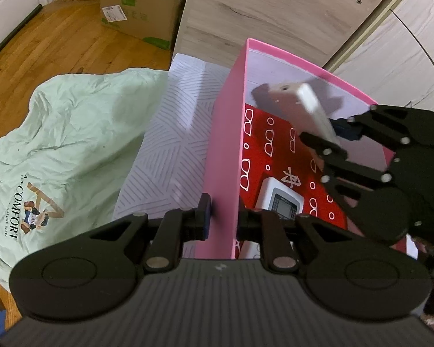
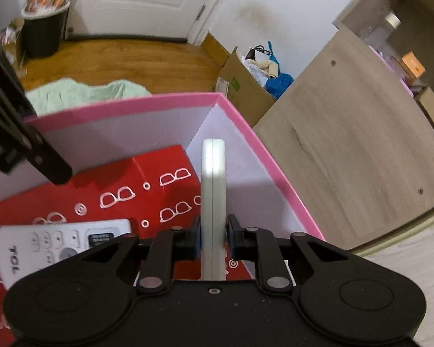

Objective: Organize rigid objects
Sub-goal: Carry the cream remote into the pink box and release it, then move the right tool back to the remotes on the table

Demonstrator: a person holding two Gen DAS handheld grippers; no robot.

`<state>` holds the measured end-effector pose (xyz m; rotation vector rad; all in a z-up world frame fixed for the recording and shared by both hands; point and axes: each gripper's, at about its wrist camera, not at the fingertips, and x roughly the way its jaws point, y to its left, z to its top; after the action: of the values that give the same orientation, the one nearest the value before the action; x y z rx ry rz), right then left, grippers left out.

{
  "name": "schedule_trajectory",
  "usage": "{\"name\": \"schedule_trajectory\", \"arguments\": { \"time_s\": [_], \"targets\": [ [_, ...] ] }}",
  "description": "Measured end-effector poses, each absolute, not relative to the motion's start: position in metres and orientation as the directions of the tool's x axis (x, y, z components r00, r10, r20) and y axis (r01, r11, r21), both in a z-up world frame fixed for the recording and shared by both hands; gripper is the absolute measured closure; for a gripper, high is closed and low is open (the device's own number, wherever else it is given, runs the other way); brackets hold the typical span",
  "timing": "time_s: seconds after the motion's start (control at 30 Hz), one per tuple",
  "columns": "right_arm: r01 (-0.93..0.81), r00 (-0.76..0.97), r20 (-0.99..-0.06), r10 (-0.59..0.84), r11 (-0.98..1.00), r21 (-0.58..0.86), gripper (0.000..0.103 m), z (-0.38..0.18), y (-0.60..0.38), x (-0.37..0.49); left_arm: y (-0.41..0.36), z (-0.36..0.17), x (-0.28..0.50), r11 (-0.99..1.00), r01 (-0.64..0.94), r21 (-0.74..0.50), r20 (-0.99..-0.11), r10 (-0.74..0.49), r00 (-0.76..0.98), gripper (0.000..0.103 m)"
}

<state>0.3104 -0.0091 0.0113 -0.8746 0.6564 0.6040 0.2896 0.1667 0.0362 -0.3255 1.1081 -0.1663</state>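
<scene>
Inside the pink box, the slim white device stands on edge, long axis pointing away toward the box's far corner, clamped in the right gripper jaws. Beside it a white "TCL" remote lies on red glasses-patterned packaging. Left gripper jaws pinch the box wall.

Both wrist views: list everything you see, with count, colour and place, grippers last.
Storage box: one, pink, on striped bedding.
Glasses box: one, red, inside storage box.
Remote control: one, white, on glasses box.
Flat device: one, white, edge-up over storage box.
Pillowcase: one, pale green, beside storage box.
Cardboard carton: one, brown, on floor.
Bin: one, black, near door.
Left hand-held gripper: black, clamped on storage box wall.
Right hand-held gripper: black, gripping flat device.
</scene>
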Motion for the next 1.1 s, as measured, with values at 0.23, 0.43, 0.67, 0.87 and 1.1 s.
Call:
{"name": "schedule_trajectory", "arguments": {
  "time_s": [0.23, 0.43, 0.67, 0.87, 1.1],
  "targets": [
    [-0.779, 0.589, -0.779, 0.215, 0.408, -0.477, 0.063, 0.006, -0.005, 0.297, 0.163, 0.036, 0.288, 0.947, 0.003, -0.322, -0.85, -0.29, 0.44, 0.089],
    [-0.723, 0.49, -0.829, 0.271, 0.657, -0.213, 0.054, 0.034, -0.027, 0.311, 0.161, 0.038, 0.287, 0.953, 0.044, -0.301, -0.849, -0.289, 0.443, 0.089],
    [-0.67, 0.289, -0.875, 0.387, 0.735, 0.103, 0.074, 0.038, -0.055, 0.291, 0.161, 0.039, 0.285, 0.951, 0.051, -0.305, -0.846, -0.295, 0.445, 0.089],
    [-0.707, 0.205, -0.923, 0.326, 0.702, 0.091, 0.076, 0.021, -0.044, 0.257, 0.162, 0.039, 0.286, 0.951, 0.047, -0.304, -0.847, -0.293, 0.444, 0.089],
    [-0.561, 0.2, -0.924, 0.325, 0.811, 0.164, 0.057, 0.002, -0.035, 0.281, 0.161, 0.04, 0.285, 0.952, 0.035, -0.304, -0.847, -0.287, 0.448, 0.089]
  ]
}}
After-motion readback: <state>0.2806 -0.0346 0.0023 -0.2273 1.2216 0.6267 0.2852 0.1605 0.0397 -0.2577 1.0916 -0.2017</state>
